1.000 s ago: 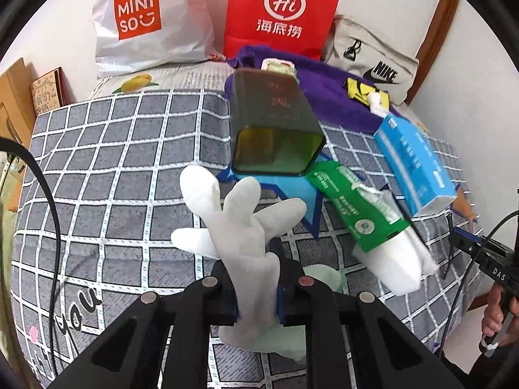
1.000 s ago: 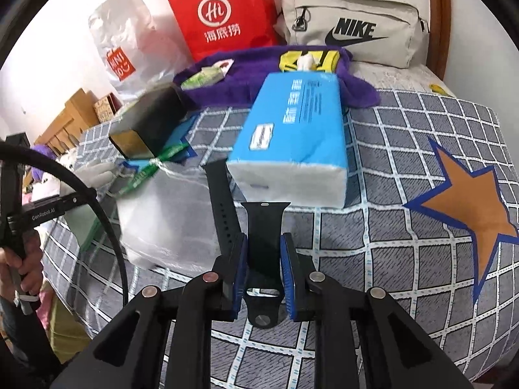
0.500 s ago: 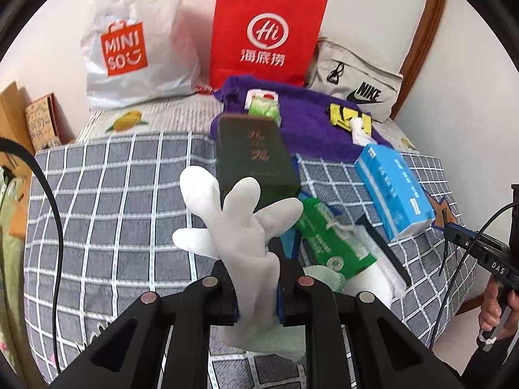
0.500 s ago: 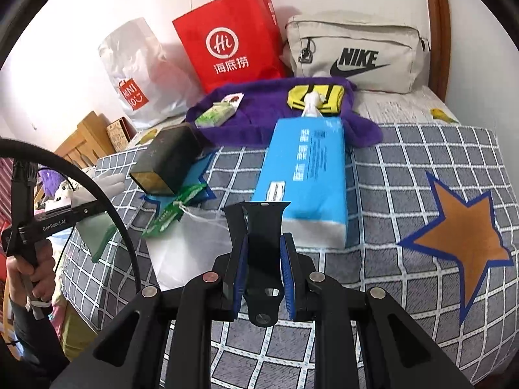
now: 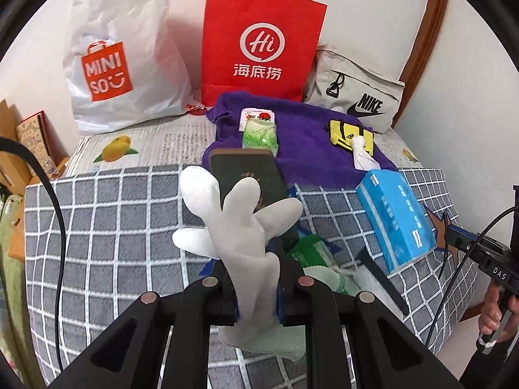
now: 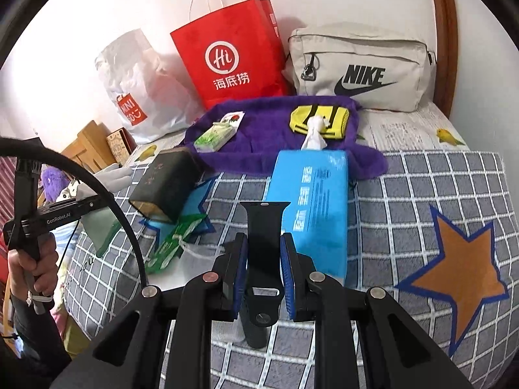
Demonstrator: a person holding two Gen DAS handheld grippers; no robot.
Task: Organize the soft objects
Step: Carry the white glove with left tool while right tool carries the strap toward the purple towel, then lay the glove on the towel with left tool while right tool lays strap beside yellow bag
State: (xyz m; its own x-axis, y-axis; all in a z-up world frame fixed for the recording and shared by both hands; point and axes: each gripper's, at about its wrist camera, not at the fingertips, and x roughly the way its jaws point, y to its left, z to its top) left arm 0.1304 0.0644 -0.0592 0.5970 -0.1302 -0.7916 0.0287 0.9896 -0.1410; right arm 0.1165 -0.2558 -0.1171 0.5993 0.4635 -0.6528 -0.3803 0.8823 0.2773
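My left gripper point(image 5: 256, 295) is clamped on a white glove point(image 5: 240, 227) with a pale green cuff, fingers splayed upward above the bed point(image 5: 107, 227). My right gripper point(image 6: 263, 275) pinches a black watch strap point(image 6: 264, 246) standing upright between the blue pads, over the bed's near edge.

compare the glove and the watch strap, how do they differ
The glove is white and floppy, its fingers splayed above the left gripper; the watch strap is black, flat and stands straight up in the right gripper. The glove is bulky, bulging out below the jaws with a pale green cuff; the strap is a narrow band with holes near its lower end. Shared: each is pinched mid-length between blue pads, held over the bed.
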